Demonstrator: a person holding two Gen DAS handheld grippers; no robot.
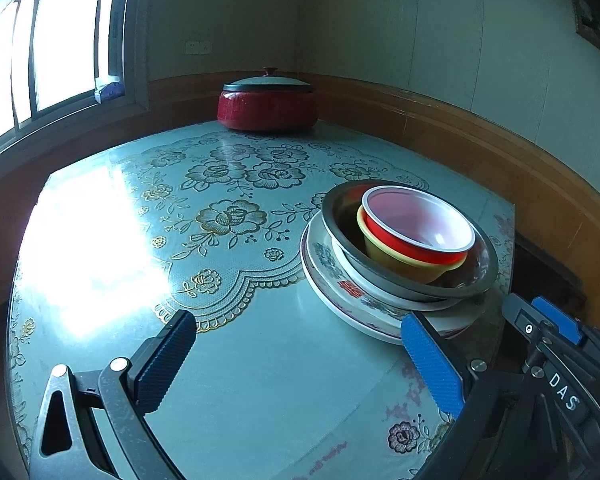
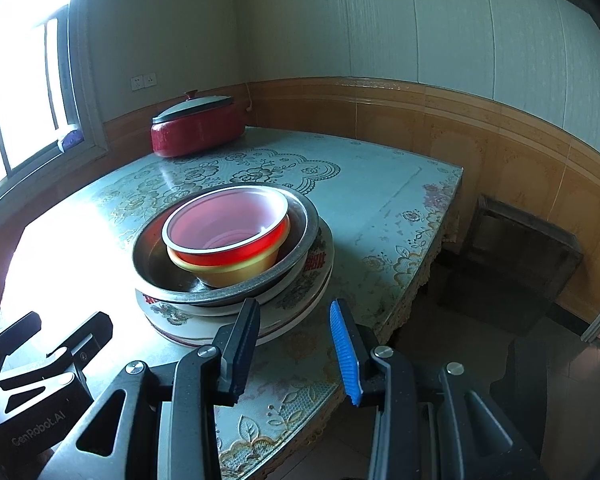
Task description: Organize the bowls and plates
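One stack stands on the table. A red bowl [image 1: 418, 226] [image 2: 228, 226] sits in a yellow bowl [image 1: 404, 260] [image 2: 236, 270], inside a metal bowl [image 1: 340, 216] [image 2: 156, 268], on patterned white plates [image 1: 340, 284] [image 2: 172, 314]. My left gripper [image 1: 296, 344] is open and empty, low over the table, left of the stack; its blue finger reaches the plate rim. My right gripper [image 2: 296, 328] is open and empty just in front of the stack. Each gripper shows in the other's view: the right one [image 1: 548, 332], the left one [image 2: 52, 340].
A red lidded pot [image 1: 267, 104] [image 2: 196, 128] stands at the table's far edge below the window. The table [image 1: 220, 360] [image 2: 380, 200] has a floral cloth. Its right edge drops to the floor, where a dark box [image 2: 512, 264] stands by the wall.
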